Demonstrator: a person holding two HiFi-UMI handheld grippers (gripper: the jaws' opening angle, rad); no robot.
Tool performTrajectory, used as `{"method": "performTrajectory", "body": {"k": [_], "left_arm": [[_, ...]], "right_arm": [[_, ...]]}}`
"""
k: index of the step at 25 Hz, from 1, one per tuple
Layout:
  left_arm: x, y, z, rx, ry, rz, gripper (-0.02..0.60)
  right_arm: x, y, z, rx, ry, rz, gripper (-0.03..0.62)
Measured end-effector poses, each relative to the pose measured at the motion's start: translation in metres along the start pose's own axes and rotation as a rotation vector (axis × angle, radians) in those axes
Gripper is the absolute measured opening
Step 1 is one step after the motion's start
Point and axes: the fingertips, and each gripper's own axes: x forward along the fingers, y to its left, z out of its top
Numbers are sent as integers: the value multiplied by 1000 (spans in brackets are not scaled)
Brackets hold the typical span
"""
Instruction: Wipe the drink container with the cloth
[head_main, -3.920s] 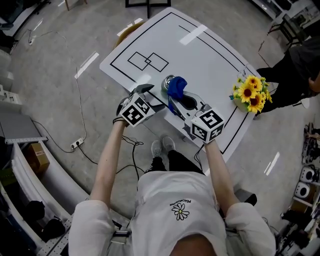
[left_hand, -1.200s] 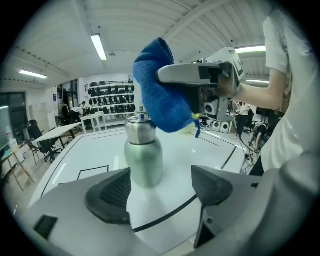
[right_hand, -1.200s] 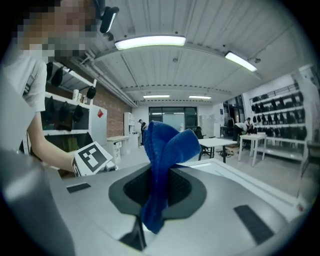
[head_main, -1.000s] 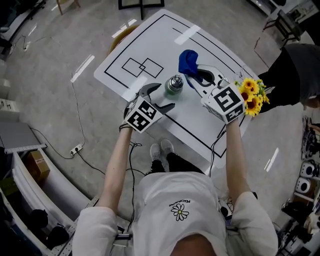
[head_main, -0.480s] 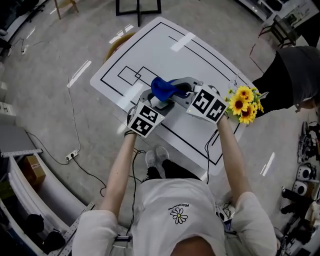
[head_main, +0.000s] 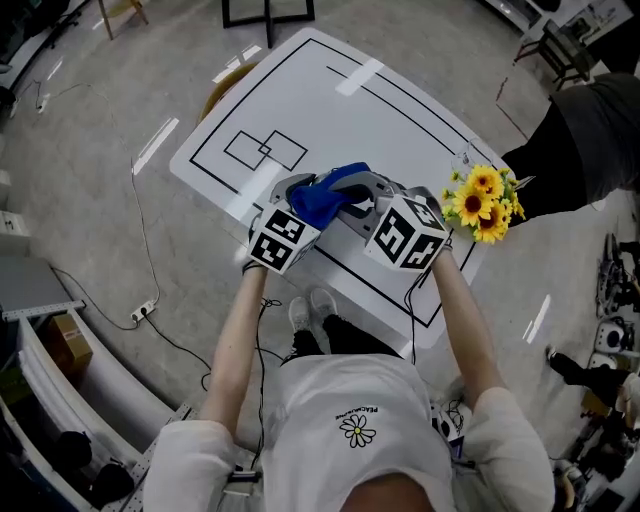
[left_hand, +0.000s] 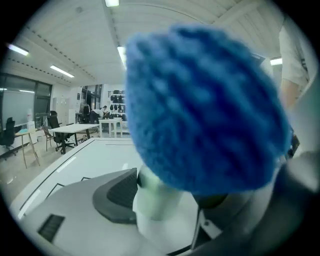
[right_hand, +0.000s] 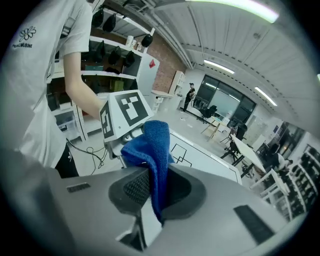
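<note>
A blue cloth (head_main: 330, 200) lies bunched over the top of the drink container and hides it in the head view. My right gripper (head_main: 352, 197) is shut on the cloth (right_hand: 152, 150), which hangs out between its pads. In the left gripper view the cloth (left_hand: 205, 110) fills the upper frame, with the pale container (left_hand: 157, 200) under it. My left gripper (head_main: 300, 192) stands round the container, and its left pad (left_hand: 117, 192) touches the side. Its jaws are opening slightly. The right pad is mostly hidden.
The white table (head_main: 330, 100) carries black outlines. A bunch of sunflowers (head_main: 480, 205) stands at its right edge, close to my right arm. A person in dark clothes (head_main: 590, 130) stands beyond that edge. A cable (head_main: 150, 290) runs over the floor at the left.
The right gripper carried the cloth from the far right, leftward and down onto the container's top. The left gripper came up round the container, which now sits under the cloth.
</note>
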Motion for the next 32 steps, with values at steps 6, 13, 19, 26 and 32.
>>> {"method": "performTrajectory", "body": {"k": [6,13,19,26,32], "left_arm": [[0,3,-1,-25,-21,3,307],[-2,8,-9,-13,1,22,307],[-7,8,-8,19,24,35,304],[-46,10,46,41,-82,121,296],[-115,20,120,63,-271,334,129]], "right_arm": [[-2,9,-4,65,-38,38,43],[7,27,-17,72,-11,94,43],[5,27,-19,57,12,83,43],[-40,-17,17,148,-177,-100,43],[-99,-56,43,366,-450,-456,43]]}}
